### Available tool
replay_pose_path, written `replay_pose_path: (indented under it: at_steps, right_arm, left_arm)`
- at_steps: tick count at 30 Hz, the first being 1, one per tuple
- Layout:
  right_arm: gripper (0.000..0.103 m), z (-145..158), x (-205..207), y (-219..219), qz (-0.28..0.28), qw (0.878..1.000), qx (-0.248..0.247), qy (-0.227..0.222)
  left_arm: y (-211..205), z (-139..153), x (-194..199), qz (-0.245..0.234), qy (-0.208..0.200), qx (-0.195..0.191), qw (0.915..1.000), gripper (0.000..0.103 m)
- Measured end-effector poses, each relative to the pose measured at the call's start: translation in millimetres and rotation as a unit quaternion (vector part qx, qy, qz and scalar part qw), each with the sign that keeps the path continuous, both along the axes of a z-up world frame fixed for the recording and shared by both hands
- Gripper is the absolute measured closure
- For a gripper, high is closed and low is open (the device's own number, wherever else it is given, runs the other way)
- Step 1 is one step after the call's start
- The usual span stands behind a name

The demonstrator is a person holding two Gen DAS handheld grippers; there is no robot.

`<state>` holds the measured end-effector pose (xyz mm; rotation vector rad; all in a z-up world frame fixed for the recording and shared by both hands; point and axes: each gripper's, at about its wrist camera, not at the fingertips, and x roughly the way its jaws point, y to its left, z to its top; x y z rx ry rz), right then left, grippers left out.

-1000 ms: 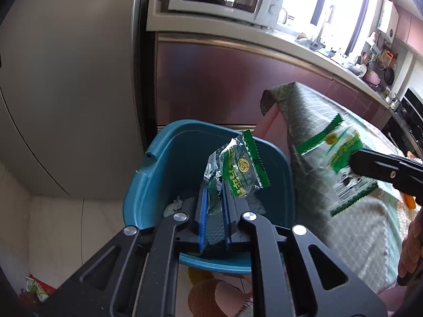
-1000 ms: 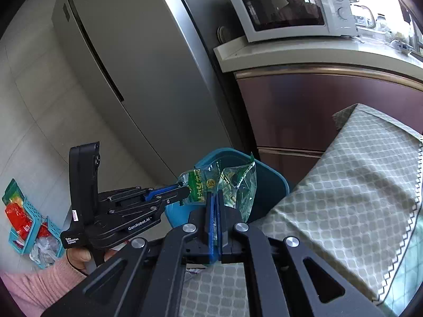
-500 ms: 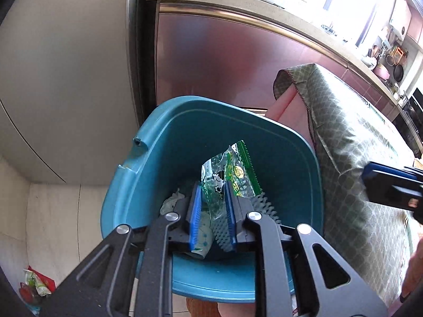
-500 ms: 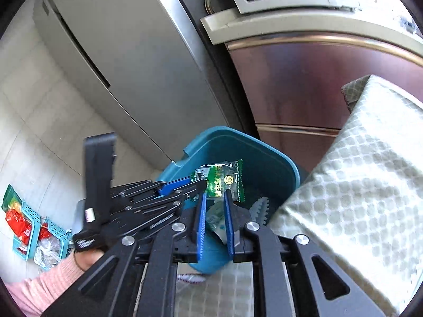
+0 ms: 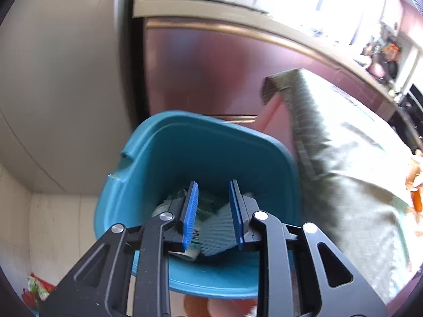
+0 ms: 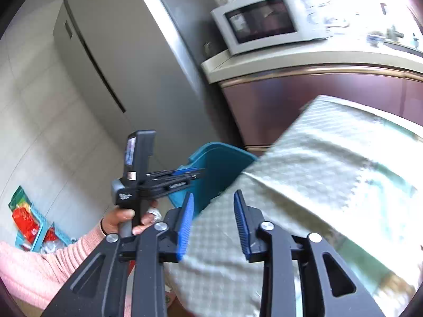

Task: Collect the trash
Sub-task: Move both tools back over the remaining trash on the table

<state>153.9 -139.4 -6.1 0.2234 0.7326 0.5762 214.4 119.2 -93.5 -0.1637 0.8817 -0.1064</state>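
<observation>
Dropping the wrappers is pretty much done here. The left gripper [image 5: 213, 212] is held right over the teal bin [image 5: 164, 158], jaws parted and just opened wider, with nothing pinched between the blue pads; crumpled wrappers [image 5: 211, 224] are seen through the gap, lying at the bottom of the bin, though it's all too blurry to pick out which one is which. The right gripper [image 6: 213, 224] is parted too, also just opened, nothing is held in it, and it's pointed at the checked tablecloth [image 6: 330, 171] beside the bin. To do this bit well, the left jaws are best kept apart and lifted clear of the rim, so nothing gets dragged back out. Farther off, the fridge [image 6: 137, 60] and microwave [image 6: 261, 23] are well out of the way. More trash would probably be looked for on the table next.
</observation>
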Motion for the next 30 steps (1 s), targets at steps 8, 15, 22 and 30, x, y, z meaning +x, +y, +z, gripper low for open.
replay_pose_path:
  at_steps: [8,15,22,30]
  right_arm:
    - [0.063,1.3,-60.8,-89.3,-0.135,0.991,-0.009,-0.02]
    - [0.063,-16.3,-89.3,-164.7,-0.241,0.97,-0.019,-0.005]
    - [0.063,-34.1,-94.9,-208.5,-0.295,0.954,-0.05,0.008]
    - [0.063,-51.2,-89.3,-215.4,-0.301,0.949,-0.091,0.018]
  left_arm:
    - [-61.6,49.8,-32.7,-0.097,-0.062,-0.022,0.9932,0.076]
    - [-155.7,73.8,-48.9,-0.208,-0.087,-0.03,0.9739,0.074]
    - [-254.3,77.1,-67.4,-0.295,-0.086,-0.024,0.9512,0.074]
    - [-354.2,67.7,-67.9,-0.364,-0.074,0.007,0.9286,0.074]
